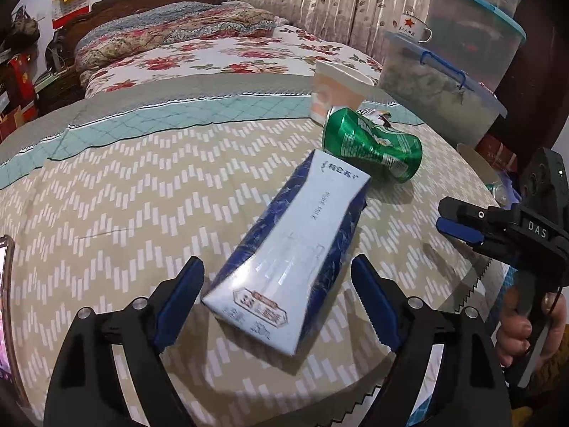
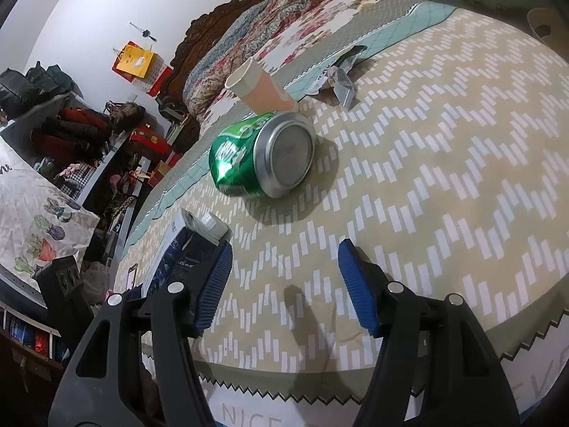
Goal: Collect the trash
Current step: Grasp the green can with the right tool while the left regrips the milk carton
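The left gripper (image 1: 277, 299) hangs over the near end of the carton (image 1: 295, 252), its jaws wide, one blue pad (image 1: 181, 302) on each side of the box and a clear gap on both, so nothing is gripped yet. The spread looks chosen to clear the carton's width: it lies flat on its broad face, long axis running away from the jaws and slightly askew, so closing would take it across its narrow sides.

The right gripper (image 2: 284, 284) waits with jaws about half spread and empty, only the patterned bench (image 2: 444, 178) cloth between them. The can (image 2: 263, 154) lies ahead of these jaws, its silver base turned toward them; the carton's capped end sits just outside the left-hand jaw in this view. The right gripper seems held back, lined up on the can, leaving the left room to work.

The carton is blue and white, glossy, with printing on its top face and a white screw cap at the far end; it looks intact and rigid enough to pinch. The can is green, dented at the waist, on its side just beyond the carton's far end, nearly touching it. Beyond the can a paper cup (image 1: 338, 89) stands at a tilt, and a crumpled wrapper (image 2: 338, 74) lies further off, beside the cup
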Tool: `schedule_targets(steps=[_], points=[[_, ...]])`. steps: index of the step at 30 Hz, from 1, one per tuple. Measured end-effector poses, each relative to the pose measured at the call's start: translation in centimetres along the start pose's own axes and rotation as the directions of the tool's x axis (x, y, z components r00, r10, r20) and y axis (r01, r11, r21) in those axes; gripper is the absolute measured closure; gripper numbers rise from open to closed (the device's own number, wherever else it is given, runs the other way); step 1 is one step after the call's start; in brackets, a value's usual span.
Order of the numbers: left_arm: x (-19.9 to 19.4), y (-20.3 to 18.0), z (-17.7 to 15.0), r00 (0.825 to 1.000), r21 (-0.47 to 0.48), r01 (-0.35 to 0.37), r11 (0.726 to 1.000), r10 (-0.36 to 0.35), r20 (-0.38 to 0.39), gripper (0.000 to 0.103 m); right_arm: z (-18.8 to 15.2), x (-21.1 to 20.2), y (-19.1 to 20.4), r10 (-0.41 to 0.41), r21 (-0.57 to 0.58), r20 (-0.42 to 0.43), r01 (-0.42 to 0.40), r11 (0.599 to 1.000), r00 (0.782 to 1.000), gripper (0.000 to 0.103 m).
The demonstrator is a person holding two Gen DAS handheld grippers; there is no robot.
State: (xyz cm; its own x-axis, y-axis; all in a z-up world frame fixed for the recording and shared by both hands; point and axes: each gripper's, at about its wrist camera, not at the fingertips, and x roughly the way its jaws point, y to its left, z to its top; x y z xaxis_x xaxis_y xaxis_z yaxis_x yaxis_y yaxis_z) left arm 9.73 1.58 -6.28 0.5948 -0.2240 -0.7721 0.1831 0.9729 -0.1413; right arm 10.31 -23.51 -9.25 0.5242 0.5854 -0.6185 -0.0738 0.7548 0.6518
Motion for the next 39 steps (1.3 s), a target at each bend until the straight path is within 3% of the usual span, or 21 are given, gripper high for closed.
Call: schedule_targets(steps=[6, 13, 22, 24, 25, 26, 29, 33, 39], points=[[-0.5, 1.1, 0.7, 1.0, -0.058, -0.001, 0.998, 0.003, 0.031, 0.015, 0.8, -1.5, -0.2, -0.026, -0.029, 0.054, 0.027, 0.999, 0.998, 0.035], [-0.5, 0.5, 1.5, 0.999, -0.058, -0.003, 0.998, 0.006, 0.051, 0.014, 5.3, -3.2, -0.4, -0.043, -0.045, 0.146, 0.05, 0.998, 0.988, 0.033], [0.2, 0.2, 1.8, 0.999, -0.035, -0.021, 0.999, 0.023, 0.046, 0.013, 10.4, 2.0, 0.2, -0.024, -0.103, 0.029, 0.027, 0.994, 0.999, 0.032], [0.1, 0.3, 1.8, 0.999, -0.041, -0.021, 0.999, 0.023, 0.047, 0.013, 10.8, 3.0, 0.4, -0.02, -0.117, 0.005, 0.021, 0.993, 1.0, 0.035], [0.1, 0.3, 1.8, 0.998, -0.039, -0.022, 0.999, 0.024, 0.049, 0.013, 10.9, 3.5, 0.6, -0.013, -0.125, -0.015, 0.011, 0.992, 1.0, 0.042], [0.0, 0.3, 1.8, 0.998, -0.036, -0.021, 0.999, 0.023, 0.052, 0.014, 10.9, 3.8, 0.8, -0.002, -0.132, -0.034, -0.002, 0.991, 0.999, 0.051], [-0.4, 0.5, 1.6, 0.997, -0.032, -0.009, 0.999, 0.011, 0.07, 0.025, 9.8, 3.9, 1.7, 0.018, -0.153, -0.059, -0.027, 0.988, 0.998, 0.06], [-1.1, 1.0, 1.9, 0.994, -0.051, -0.031, 0.998, 0.036, 0.102, 0.032, 7.2, 3.1, 2.7, 0.055, -0.153, -0.089, -0.068, 0.986, 0.995, 0.06], [-0.8, 1.1, 1.5, 0.997, -0.054, 0.0, 0.999, 0.004, 0.073, 0.03, 3.4, 2.2, 4.3, 0.086, -0.178, -0.109, -0.105, 0.978, 0.99, 0.059]])
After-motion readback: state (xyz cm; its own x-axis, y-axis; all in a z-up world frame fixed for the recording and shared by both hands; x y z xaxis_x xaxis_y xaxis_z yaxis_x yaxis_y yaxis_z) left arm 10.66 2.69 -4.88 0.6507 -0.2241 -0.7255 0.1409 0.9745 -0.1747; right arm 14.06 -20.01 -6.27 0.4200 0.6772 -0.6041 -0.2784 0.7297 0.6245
